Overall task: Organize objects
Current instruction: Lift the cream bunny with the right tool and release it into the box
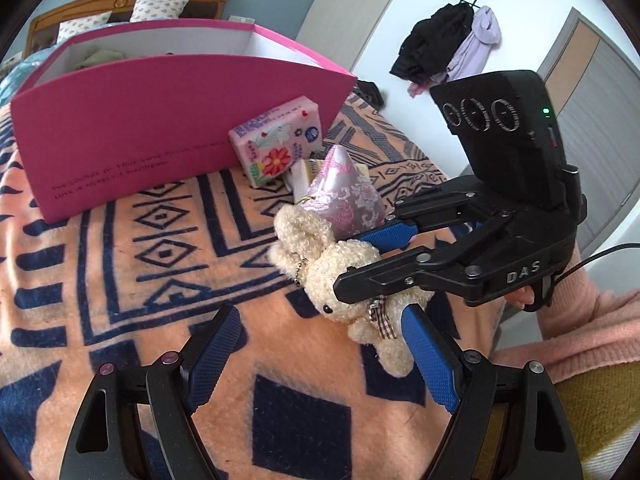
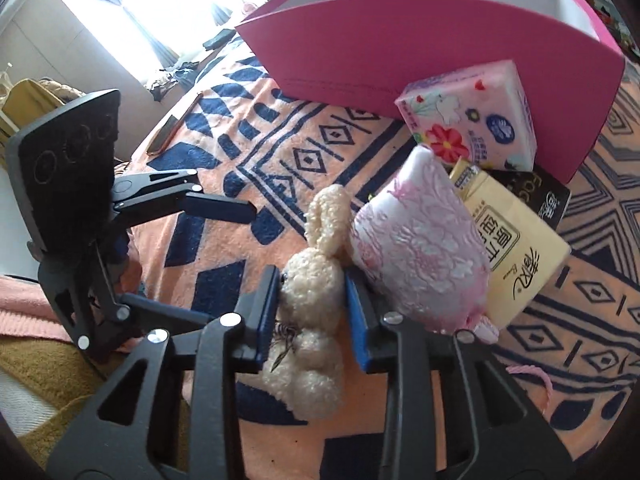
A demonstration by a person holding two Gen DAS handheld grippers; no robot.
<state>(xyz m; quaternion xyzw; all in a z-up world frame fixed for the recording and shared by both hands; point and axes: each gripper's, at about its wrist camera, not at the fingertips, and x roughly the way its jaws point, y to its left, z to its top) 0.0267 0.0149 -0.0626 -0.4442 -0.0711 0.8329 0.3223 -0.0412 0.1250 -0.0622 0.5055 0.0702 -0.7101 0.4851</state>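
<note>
A cream plush bunny (image 2: 312, 292) lies on the orange and navy blanket (image 1: 120, 240). My right gripper (image 2: 312, 280) is shut on the bunny's head, one blue pad on each side. The left wrist view shows the same grip from the side, with the right gripper (image 1: 352, 260) over the bunny (image 1: 344, 272). Just in front of the bunny my left gripper (image 1: 320, 312) stands open and holds nothing; its right pad (image 1: 428, 356) lies close to the bunny's body. The left gripper (image 2: 200, 256) is off to the left in the right wrist view. Behind stands an open pink box (image 1: 160, 120).
A floral tissue pack (image 2: 468, 116) leans on the pink box (image 2: 400, 52). A pink brocade pouch (image 2: 424, 256), a yellow tissue pack (image 2: 520, 256) and a black pack (image 2: 548, 196) lie beside the bunny. A green item (image 1: 100, 58) sits inside the box. A phone (image 2: 164, 136) lies on the blanket.
</note>
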